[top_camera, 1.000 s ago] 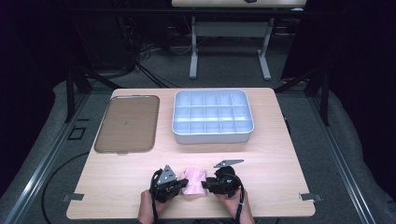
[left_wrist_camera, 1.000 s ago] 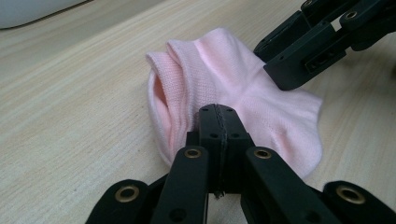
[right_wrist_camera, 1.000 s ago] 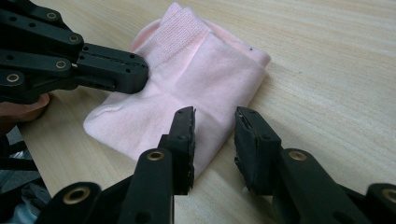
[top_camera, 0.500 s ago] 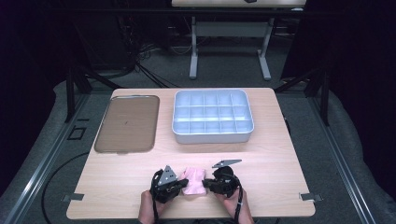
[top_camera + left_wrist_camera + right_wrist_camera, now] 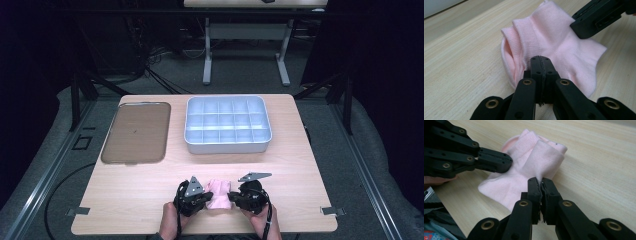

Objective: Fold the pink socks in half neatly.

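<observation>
At the bottom centre of the high view, a pink sock (image 5: 218, 195) is lying on the table (image 5: 300, 200) between the two grippers, close to the near edge. The left gripper (image 5: 540, 65) is pinching the sock's edge just beside the ribbed cuff, its jaws pressed together on a thin fold of fabric. The right gripper (image 5: 541, 187) has just been closing and is now clamping a bunched fold on the opposite side; in the right gripper view that fold is rising into a soft hump above the jaws.

The sock is looking light, limp and stretchy, so it is likely going to sag and drape wherever it is not held, and a shallow pinch could slip off the knit. The ribbed cuff and the doubled folds are probably offering the firmest hold, since the layers are thicker there.

Farther up, in the middle of the frame, a pale blue tray (image 5: 228, 145) with many small compartments is sitting on the table; every compartment is appearing bare. To its left, a flat brown tray (image 5: 136, 132) is resting with nothing on it.
</observation>
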`<action>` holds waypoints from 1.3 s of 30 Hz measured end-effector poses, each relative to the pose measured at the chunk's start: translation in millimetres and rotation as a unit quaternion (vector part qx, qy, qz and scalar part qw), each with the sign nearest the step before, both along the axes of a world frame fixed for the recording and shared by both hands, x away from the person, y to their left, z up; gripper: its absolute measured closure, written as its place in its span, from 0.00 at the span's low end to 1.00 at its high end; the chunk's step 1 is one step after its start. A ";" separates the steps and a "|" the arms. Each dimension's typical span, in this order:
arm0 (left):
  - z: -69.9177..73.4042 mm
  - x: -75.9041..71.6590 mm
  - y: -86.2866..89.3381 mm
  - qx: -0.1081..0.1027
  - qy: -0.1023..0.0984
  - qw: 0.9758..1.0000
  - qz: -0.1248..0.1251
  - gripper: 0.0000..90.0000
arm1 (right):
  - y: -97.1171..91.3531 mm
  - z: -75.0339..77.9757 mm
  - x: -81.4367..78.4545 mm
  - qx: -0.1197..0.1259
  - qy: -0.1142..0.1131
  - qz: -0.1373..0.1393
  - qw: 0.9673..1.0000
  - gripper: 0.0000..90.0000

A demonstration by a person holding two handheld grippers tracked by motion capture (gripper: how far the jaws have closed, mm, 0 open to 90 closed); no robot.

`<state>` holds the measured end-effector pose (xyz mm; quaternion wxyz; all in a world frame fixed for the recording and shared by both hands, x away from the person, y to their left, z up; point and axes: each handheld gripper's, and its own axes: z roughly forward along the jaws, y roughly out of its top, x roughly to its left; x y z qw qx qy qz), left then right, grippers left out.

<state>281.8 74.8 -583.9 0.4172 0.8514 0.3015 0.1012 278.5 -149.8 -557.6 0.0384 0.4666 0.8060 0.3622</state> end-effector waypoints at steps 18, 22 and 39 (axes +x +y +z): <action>-0.2 1.3 0.2 0.000 0.002 1.000 -0.004 1.00 | 29.6 19.0 1.6 -0.045 -0.041 0.049 0.997 0.96; -0.2 1.0 -0.4 0.000 0.001 1.000 -0.003 1.00 | 19.6 13.2 4.8 -0.068 -0.027 0.023 0.997 0.94; -0.8 0.8 0.2 -0.002 0.002 1.000 0.000 1.00 | 39.6 -7.6 -1.6 -0.041 -0.001 0.103 0.994 1.00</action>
